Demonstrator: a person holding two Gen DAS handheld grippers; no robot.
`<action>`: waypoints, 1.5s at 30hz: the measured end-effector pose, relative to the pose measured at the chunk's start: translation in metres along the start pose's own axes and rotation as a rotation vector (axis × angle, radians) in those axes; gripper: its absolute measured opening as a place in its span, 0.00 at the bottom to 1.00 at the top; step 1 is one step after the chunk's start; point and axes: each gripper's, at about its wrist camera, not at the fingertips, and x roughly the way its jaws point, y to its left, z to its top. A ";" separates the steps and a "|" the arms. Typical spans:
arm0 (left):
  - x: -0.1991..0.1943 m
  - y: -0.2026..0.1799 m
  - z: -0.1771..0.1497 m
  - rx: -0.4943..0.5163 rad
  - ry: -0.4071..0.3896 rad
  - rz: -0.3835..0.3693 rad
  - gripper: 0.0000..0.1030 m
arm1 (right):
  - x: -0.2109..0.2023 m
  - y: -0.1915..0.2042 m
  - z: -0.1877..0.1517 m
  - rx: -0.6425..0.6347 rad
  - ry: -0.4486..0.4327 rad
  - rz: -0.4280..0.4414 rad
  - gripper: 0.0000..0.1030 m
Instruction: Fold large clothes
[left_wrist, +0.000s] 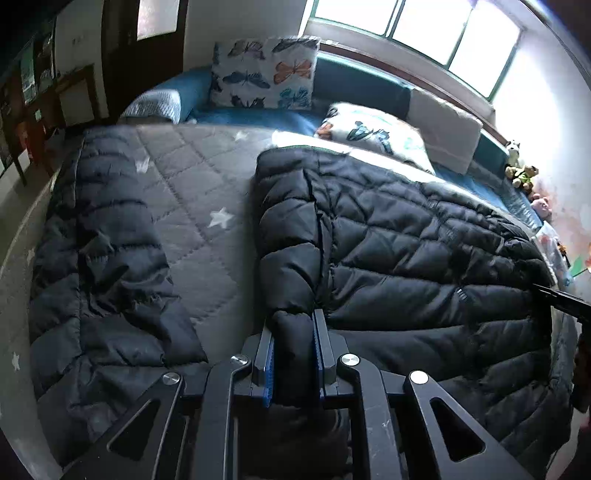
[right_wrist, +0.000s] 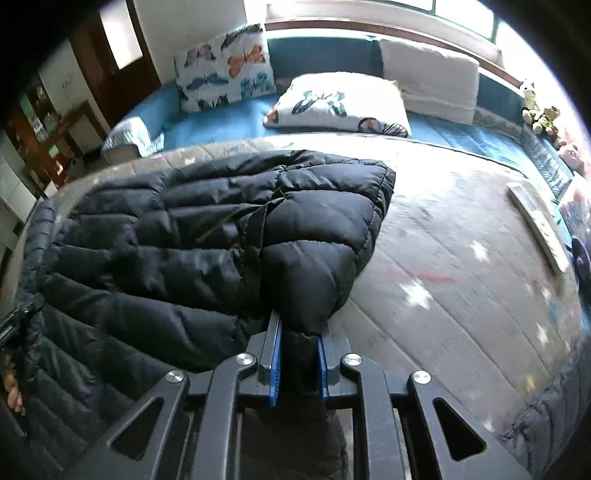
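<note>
Crowding bed (left_wrist: 192, 206): butterfly pillows (left_wrist: 264, 72), puffer jacket (left_wrist: 406, 251).

Left wrist view: black puffer jacket (left_wrist: 406, 258) runs off the bottom edge, hem hidden under the left gripper (left_wrist: 294, 354) frame. Right gripper tip (left_wrist: 561, 299) barely pokes in at the right edge, rest cut off. Right wrist view: grey quilt (right_wrist: 461, 277) smeared w/ blur, stars just blobs. Flat pale object (right_wrist: 539, 229) near the right edge, can't tell what. Fingers (right_wrist: 14, 397) clipped at the left edge.
</note>
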 end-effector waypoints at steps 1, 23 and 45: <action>0.003 0.005 0.001 -0.003 0.013 -0.009 0.21 | 0.005 0.000 0.001 -0.014 0.023 -0.004 0.24; -0.110 -0.065 -0.148 0.372 0.050 -0.190 0.38 | -0.104 0.084 -0.178 -0.319 0.158 0.181 0.39; -0.155 -0.064 -0.263 0.526 -0.046 -0.329 0.42 | -0.143 0.169 -0.239 -0.589 -0.034 0.161 0.40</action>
